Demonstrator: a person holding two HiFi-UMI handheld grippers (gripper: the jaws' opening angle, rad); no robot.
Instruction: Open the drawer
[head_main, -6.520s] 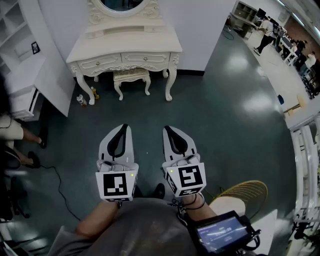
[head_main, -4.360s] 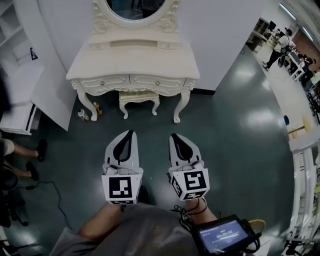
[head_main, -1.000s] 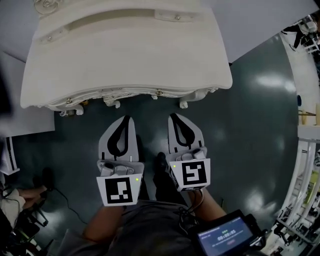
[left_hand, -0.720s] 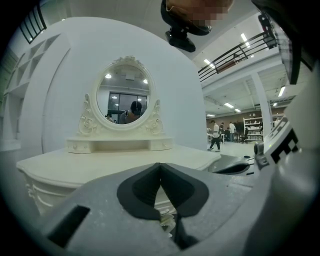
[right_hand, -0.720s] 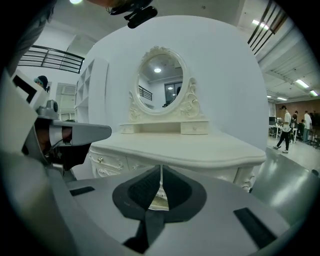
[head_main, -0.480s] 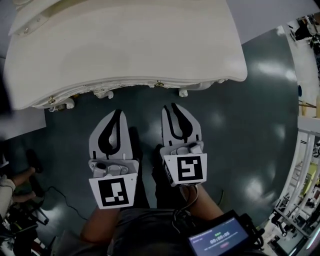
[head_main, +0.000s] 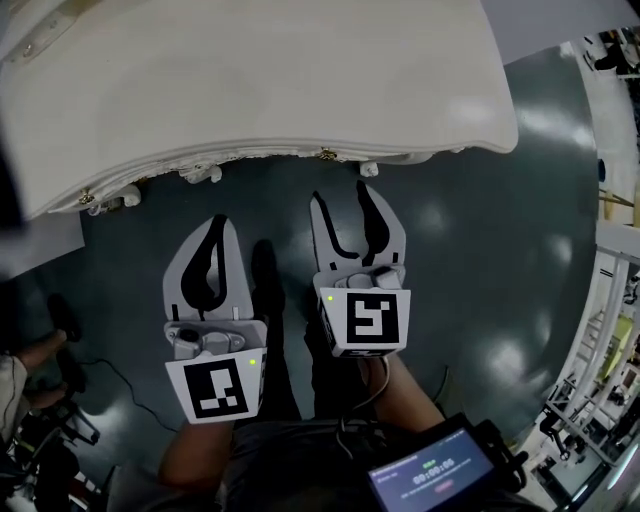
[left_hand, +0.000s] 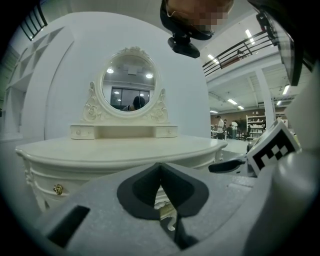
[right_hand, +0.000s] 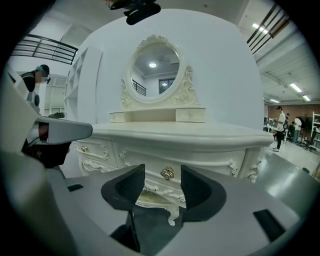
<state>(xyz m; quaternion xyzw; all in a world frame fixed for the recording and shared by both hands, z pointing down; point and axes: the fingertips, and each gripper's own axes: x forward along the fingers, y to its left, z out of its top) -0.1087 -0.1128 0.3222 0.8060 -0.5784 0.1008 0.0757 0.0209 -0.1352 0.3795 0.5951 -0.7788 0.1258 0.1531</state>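
Approach step: right gripper jaws just opening, spread, empty, short of drawer knob on desk front; left gripper jaws pressed together. Next: advance, pinch knob.

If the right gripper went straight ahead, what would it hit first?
Probably the gold knob of the drawer in the dressing table: it lines up beyond the right gripper, whose jaws have just been opening and hold nothing. Depth is unclear.
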